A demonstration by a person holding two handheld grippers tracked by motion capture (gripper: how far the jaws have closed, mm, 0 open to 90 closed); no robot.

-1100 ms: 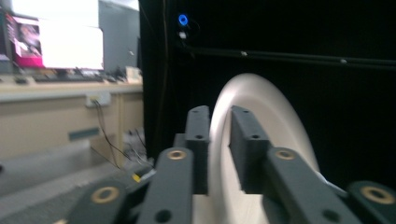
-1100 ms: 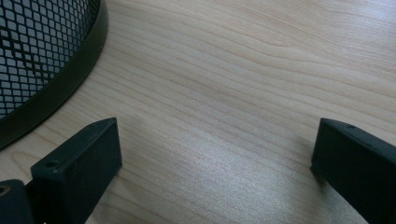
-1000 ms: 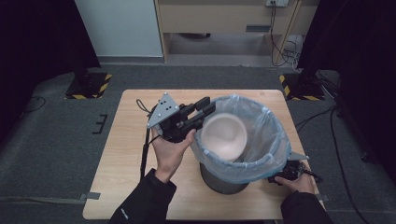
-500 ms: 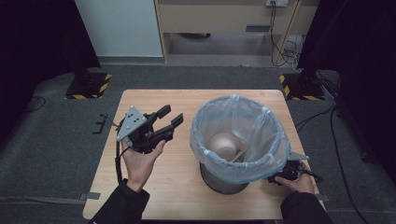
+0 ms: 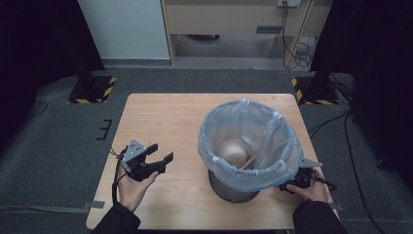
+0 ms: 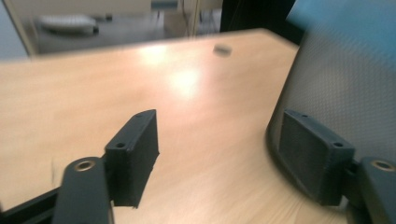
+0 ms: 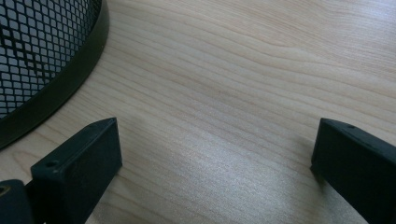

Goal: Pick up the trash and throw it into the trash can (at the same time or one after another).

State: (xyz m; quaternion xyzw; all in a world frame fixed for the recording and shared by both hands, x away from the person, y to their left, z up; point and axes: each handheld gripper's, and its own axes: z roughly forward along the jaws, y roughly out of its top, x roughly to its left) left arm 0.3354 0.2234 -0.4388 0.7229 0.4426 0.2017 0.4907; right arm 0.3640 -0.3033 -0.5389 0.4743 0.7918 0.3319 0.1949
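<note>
Now, bowl: a pale bowl (image 5: 233,150) lies at the bottom of the bin, a thin stick-like piece just beside it at 4 o'clock; I cannot tell what that piece is.
Bin: a black mesh bin (image 5: 234,187) with a blue liner (image 5: 248,139) folded over its rim stands upright at 3 o'clock on the table (image 5: 165,122).
My left gripper: the left gripper (image 5: 160,155) sits at 8 o'clock on the table, well apart from the bin in the high view. Its jaws have just been opening and stand wide, with nothing between them. In the left gripper view, the bin's mesh wall (image 6: 345,93) rises just behind my far jaw.
My right gripper: the right gripper (image 5: 292,185) rests low at 4 o'clock of the bin, near its foot. In the right gripper view, its jaws are spread wide over bare wood, gripping nothing, and the bin's base ring (image 7: 60,93) curves past at 10 o'clock.
Done, as I judge it: the bowl is in the bin and I have let go of it.
Left, as I judge it: little or nothing. The tabletop near my grippers carries nothing more to drop in. What remains is perhaps to bring both hands to rest.
</note>
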